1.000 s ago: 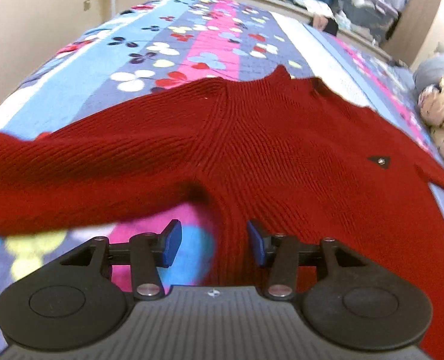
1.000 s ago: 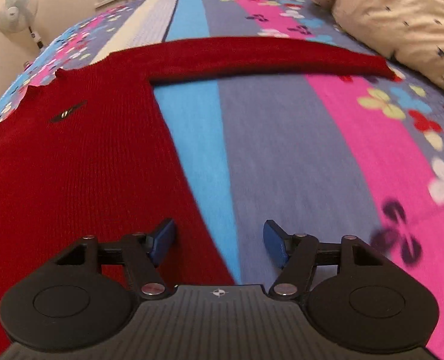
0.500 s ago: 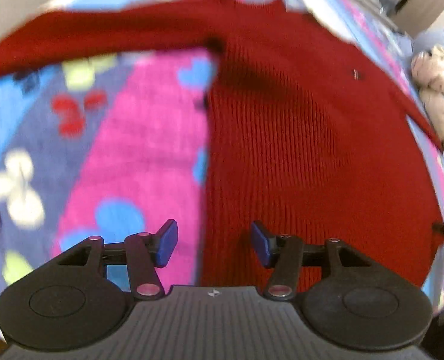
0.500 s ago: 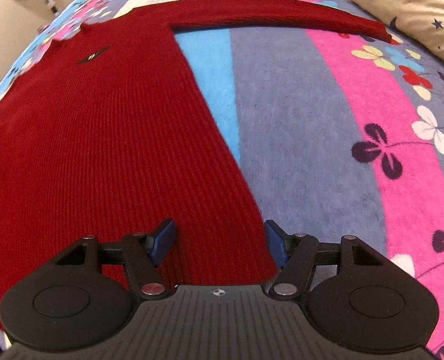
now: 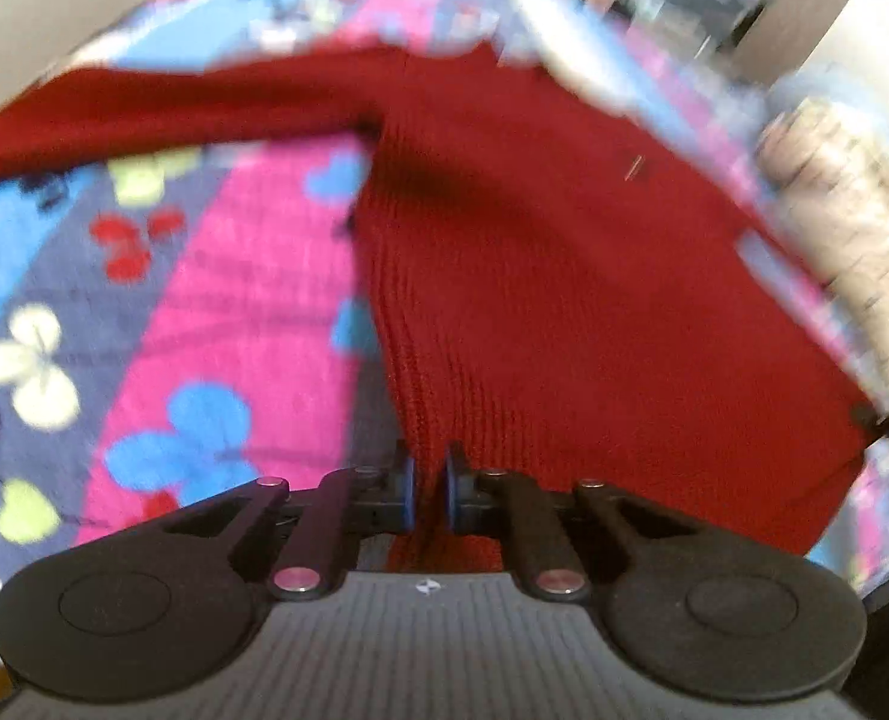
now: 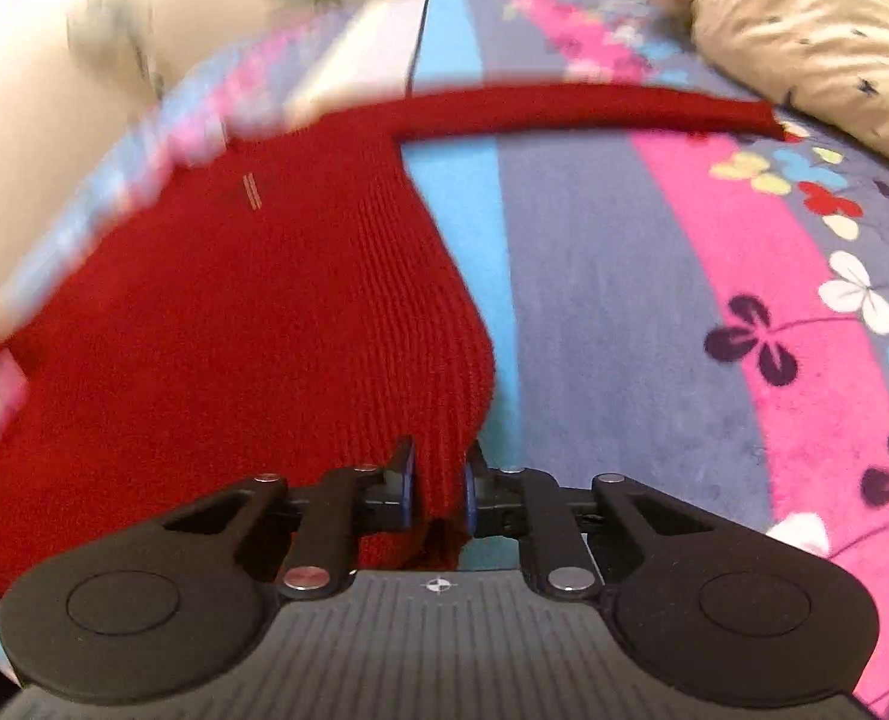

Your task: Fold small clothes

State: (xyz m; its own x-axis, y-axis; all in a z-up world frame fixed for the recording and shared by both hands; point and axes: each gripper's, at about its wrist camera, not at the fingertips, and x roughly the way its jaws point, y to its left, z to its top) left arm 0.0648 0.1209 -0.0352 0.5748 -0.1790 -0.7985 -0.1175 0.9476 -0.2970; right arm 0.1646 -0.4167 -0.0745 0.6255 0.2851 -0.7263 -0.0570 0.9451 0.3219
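Observation:
A red knitted sweater point(image 5: 564, 276) lies spread on a flowered bedspread point(image 5: 252, 312), sleeves stretched out to both sides. My left gripper point(image 5: 429, 495) is shut on the sweater's bottom hem at its left corner. In the right wrist view the same sweater point(image 6: 264, 312) fills the left half, its sleeve point(image 6: 594, 108) running right. My right gripper point(image 6: 438, 495) is shut on the hem at the sweater's right corner. Both corners are bunched between the blue pads and lifted slightly. Both views are motion-blurred.
A beige star-print quilt point(image 6: 804, 30) is heaped at the far right of the bed, also seen in the left wrist view point(image 5: 852, 252). A cream wall point(image 6: 36, 120) runs along the left. The bedspread point(image 6: 684, 330) lies bare to the right of the sweater.
Both grippers were open above the sweater's lower edge; now both have closed on the hem corners. The cameras have dropped back toward the hem and tilted.

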